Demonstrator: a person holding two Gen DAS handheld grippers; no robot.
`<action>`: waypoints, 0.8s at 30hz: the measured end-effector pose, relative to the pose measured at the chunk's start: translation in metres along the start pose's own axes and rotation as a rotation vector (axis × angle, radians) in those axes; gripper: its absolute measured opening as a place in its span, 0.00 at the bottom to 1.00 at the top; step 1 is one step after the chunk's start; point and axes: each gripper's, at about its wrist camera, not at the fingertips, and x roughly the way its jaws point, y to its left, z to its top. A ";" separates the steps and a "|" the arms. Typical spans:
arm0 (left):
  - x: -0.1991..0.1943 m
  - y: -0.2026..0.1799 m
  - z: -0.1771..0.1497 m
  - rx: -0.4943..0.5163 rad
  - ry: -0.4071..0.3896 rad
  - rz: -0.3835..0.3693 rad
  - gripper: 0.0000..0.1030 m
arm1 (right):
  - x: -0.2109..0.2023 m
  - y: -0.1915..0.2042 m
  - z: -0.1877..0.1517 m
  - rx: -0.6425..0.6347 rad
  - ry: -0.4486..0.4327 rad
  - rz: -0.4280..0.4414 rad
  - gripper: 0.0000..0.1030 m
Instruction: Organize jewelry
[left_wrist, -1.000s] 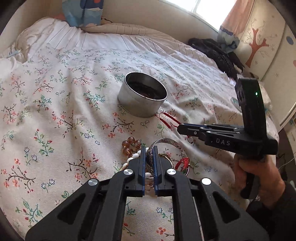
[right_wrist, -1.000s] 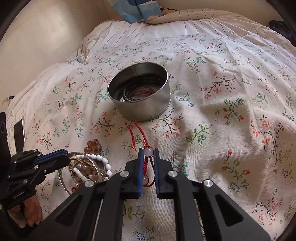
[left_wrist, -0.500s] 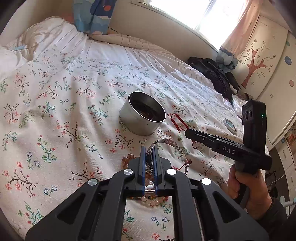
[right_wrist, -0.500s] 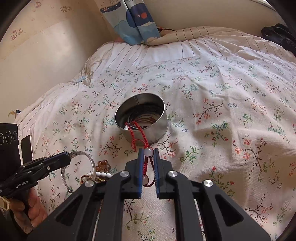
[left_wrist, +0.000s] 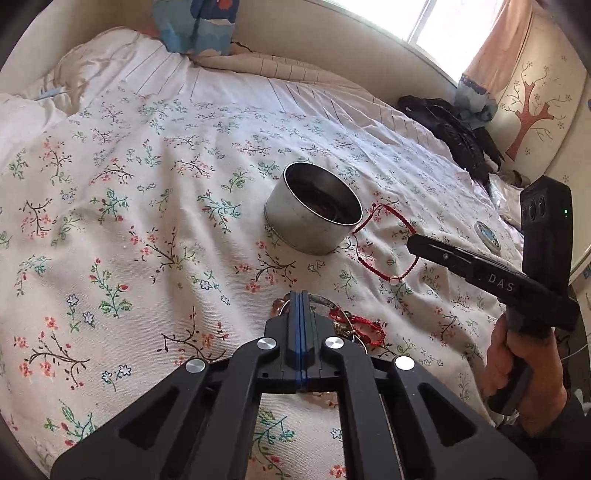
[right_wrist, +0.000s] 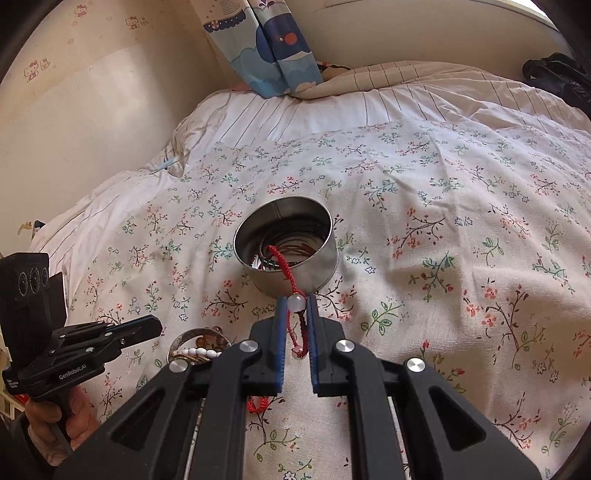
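A round metal tin (right_wrist: 291, 245) sits on the flowery bed cover (right_wrist: 461, 229), and some dark bands already lie inside it. The right claw (right_wrist: 296, 306) is pinching a red string bracelet (right_wrist: 283, 264) at its white bead (right_wrist: 296, 301). The bracelet hangs in the air just in front of the tin, and from the right claw's view its loop seems to reach up over the near rim. In the left claw's view, the red loop (left_wrist: 384, 240) hangs just beside the tin, on its right side. The left claw (left_wrist: 300, 301) is pressed tight together with nothing seen between its fingers. It points down at a little pile of jewelry (left_wrist: 347, 325) on the bed: a silver bangle, brown beads and more red string. White beads (right_wrist: 201, 352) show there too. The step going on now looks like putting the red bracelet into the tin. Next, the right claw likely needs to go a bit forward, until the whole loop is over the opening, and then let go so it drops inside. If it lets go too soon, the string could catch on the rim or slide down outside.
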 end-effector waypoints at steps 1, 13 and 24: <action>0.002 0.000 0.000 0.000 0.007 0.003 0.00 | 0.000 0.000 0.000 0.001 0.004 -0.001 0.11; 0.031 0.000 0.004 0.027 0.090 0.104 0.50 | 0.015 0.005 -0.007 -0.073 0.073 -0.133 0.39; 0.024 0.006 0.001 -0.007 0.091 0.009 0.05 | 0.033 0.031 -0.032 -0.197 0.233 -0.029 0.40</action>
